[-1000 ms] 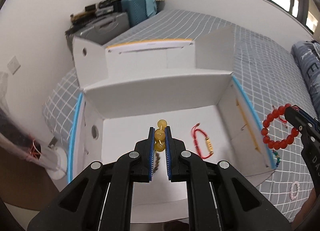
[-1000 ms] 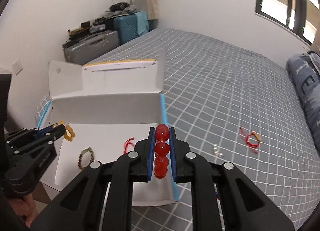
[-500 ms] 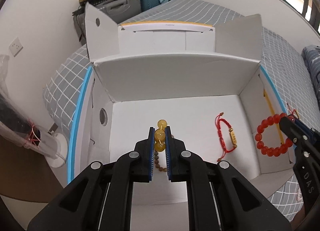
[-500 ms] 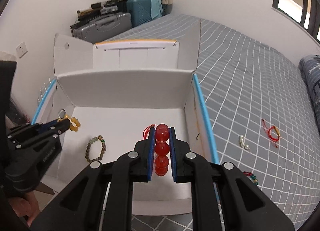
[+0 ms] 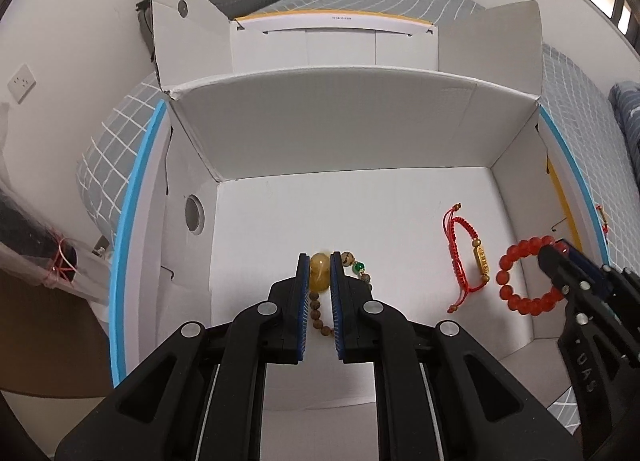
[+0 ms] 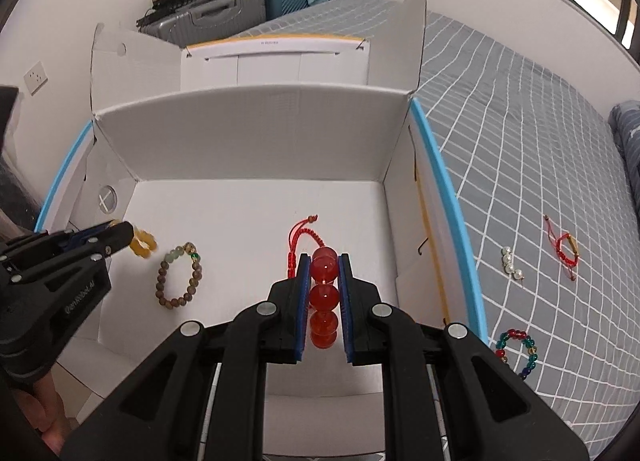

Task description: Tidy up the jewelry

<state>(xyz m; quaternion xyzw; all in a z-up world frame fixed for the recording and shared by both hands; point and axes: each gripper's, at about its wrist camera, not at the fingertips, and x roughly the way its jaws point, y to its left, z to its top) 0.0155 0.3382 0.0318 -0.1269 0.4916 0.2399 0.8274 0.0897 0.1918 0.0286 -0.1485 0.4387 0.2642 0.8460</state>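
We are holding both loads over open white box (image 5: 360, 121) — left gripper (image 5: 320, 281) clenched on yellow bead bracelet (image 5: 320, 271), right gripper (image 6: 324, 289) clenched on red bead bracelet (image 6: 324, 295). Box floor lying straight below each; brown bead bracelet (image 6: 180, 281) sitting directly under left load, red cord bracelet (image 6: 300, 237) just ahead of right — we are judging release spots accordingly

Open white box (image 5: 352, 129) on grey checked bed cover (image 5: 576, 101), flaps up. Left gripper (image 5: 320, 269) inside, near middle, blue pads clamped on yellow bead bracelet (image 5: 320, 267). Brown bead bracelet (image 5: 356, 267) with a green bead lies on box floor just beneath and right of it. Red cord bracelet (image 5: 460, 261) lies further right. Right gripper (image 5: 554, 253) at right edge pinches red bead bracelet (image 5: 520, 281), loop hanging by box's right wall.
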